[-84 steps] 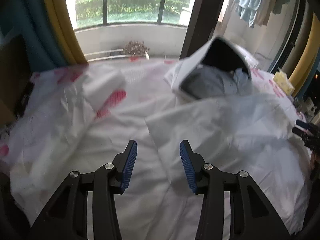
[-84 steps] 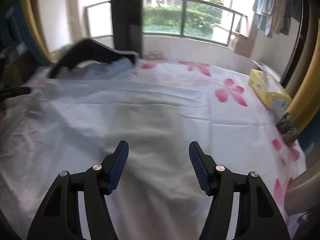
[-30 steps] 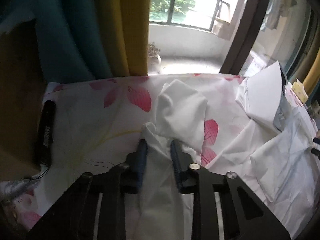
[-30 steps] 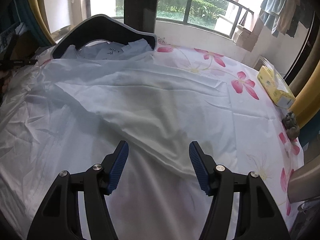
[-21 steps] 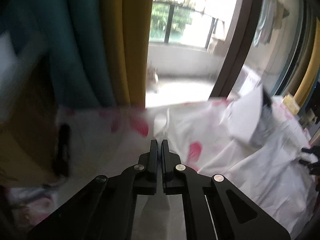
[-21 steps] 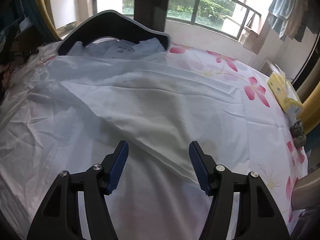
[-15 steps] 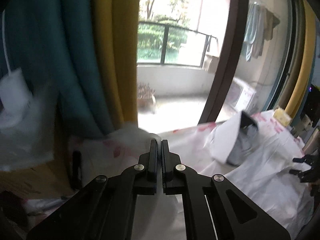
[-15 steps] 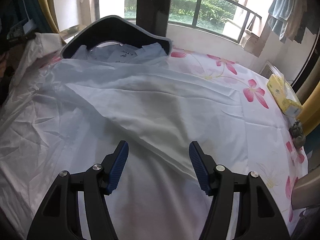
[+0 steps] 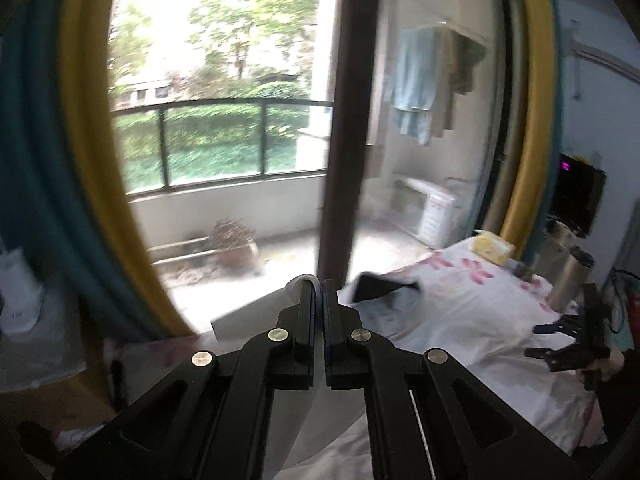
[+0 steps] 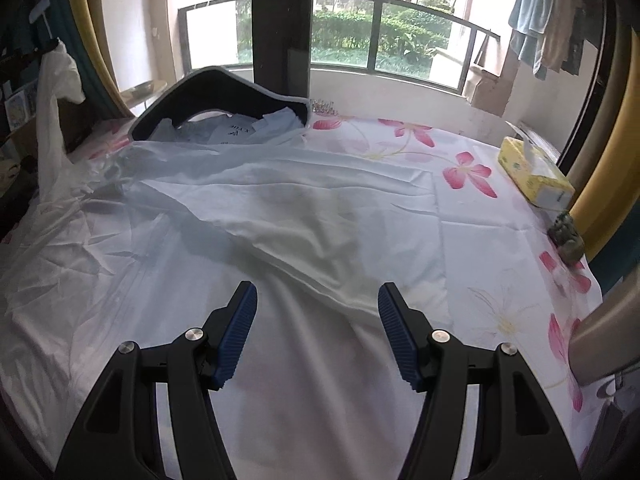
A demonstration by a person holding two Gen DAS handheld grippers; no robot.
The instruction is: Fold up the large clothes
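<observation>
- On the bed, over a white sheet with pink flowers [image 10: 472,172], a large white garment [image 10: 248,216] lies spread and creased, with a diagonal fold running across its middle.
- At the far end of the garment, its collar with a label [image 10: 236,130] sits under a curved black and white board [image 10: 216,88].
- At the left edge of the right wrist view, one end of the garment is lifted clear of the bed and hangs as a tall white strip.
- That end is pinched in the left gripper [image 9: 322,292], whose jaws are pressed together on the thin cloth, which hangs below them.
- Above the near part of the garment, the right gripper [image 10: 318,308] hangs with its blue pads [image 10: 240,332] well apart and nothing between them.
- A yellow tissue box [image 10: 534,178] rests near the right edge of the bed.
- Beyond the bed stand a dark window post [image 10: 282,20] and a balcony railing [image 10: 416,32].
</observation>
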